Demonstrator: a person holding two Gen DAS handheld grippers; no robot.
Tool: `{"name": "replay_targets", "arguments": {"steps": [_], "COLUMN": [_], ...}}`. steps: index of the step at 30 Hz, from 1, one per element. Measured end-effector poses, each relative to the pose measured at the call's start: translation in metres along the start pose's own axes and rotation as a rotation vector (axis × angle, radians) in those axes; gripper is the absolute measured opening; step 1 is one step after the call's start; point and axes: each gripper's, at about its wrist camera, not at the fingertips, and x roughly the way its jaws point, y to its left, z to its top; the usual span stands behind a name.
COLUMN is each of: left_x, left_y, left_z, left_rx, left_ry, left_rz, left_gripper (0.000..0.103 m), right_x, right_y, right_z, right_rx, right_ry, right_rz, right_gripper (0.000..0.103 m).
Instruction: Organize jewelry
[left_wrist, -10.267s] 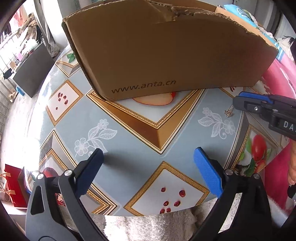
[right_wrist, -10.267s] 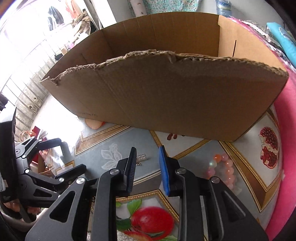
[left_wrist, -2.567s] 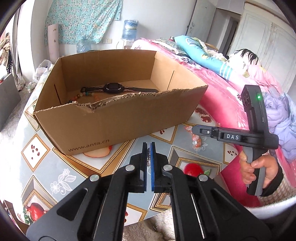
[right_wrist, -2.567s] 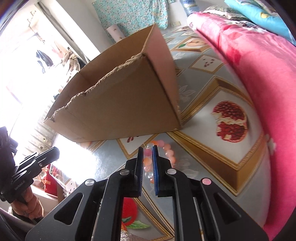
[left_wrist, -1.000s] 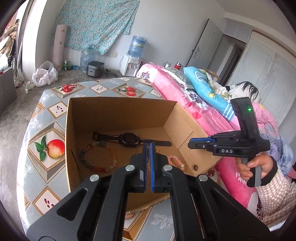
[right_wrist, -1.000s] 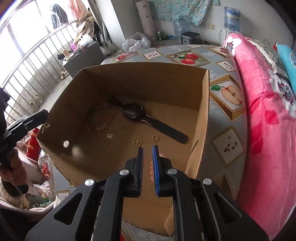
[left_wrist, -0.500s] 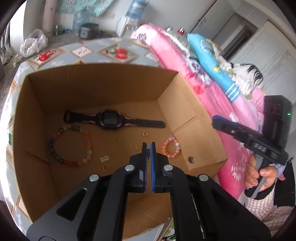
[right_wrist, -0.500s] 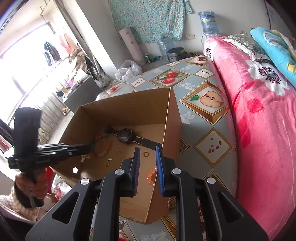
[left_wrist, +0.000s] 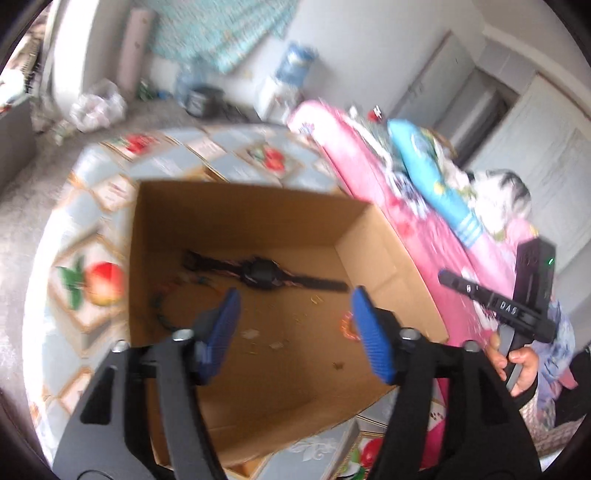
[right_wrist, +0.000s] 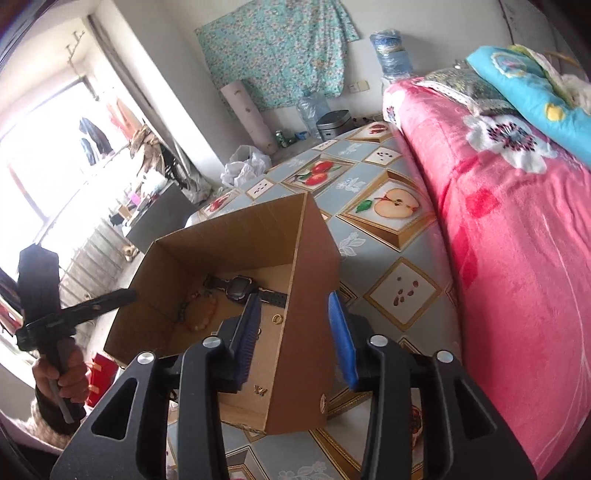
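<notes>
Left claw (left_wrist: 295, 325) spread wide, empty, above cardboard box (left_wrist: 236, 221) on worktop (left_wrist: 92, 206). Inside box: black watch (left_wrist: 264, 273), pink bead bracelet (left_wrist: 347, 326), small gold pieces; view blurred.
Right claw (right_wrist: 295, 328) spread apart, empty, straddling box wall (right_wrist: 310, 314). Watch (right_wrist: 242, 288), bead bracelet (right_wrist: 199, 314), gold ring (right_wrist: 277, 318) on box floor.

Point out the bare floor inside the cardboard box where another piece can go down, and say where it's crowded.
Free: the cardboard box floor nearest the left gripper, below the scattered small gold pieces, and the strip between the black watch and the far wall. Crowded: the left side by the dark bead bracelet, and the right wall by the orange bead bracelet.
</notes>
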Motion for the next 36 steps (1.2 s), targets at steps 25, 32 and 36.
{"name": "replay_targets", "arguments": {"steps": [25,32,36], "left_x": [-0.019,-0.049,-0.056], "left_y": [0.052,0.041,0.04], "left_z": [-0.073,-0.111,-0.128], "left_rx": [-0.296,-0.289,-0.284], "left_ry": [0.063,0.053,0.05], "left_rz": [0.049,0.02,0.028], "left_gripper": [0.082,0.082,0.082], "right_x": [0.013,-0.016,-0.022], "right_y": [0.038,0.045,0.047], "right_z": [-0.06,-0.087,-0.102], "right_rx": [-0.046,-0.054,-0.049], "right_ry": [0.217,0.202,0.21], "right_rz": [-0.039,-0.055,-0.061], "right_gripper": [0.05,0.05,0.05]}}
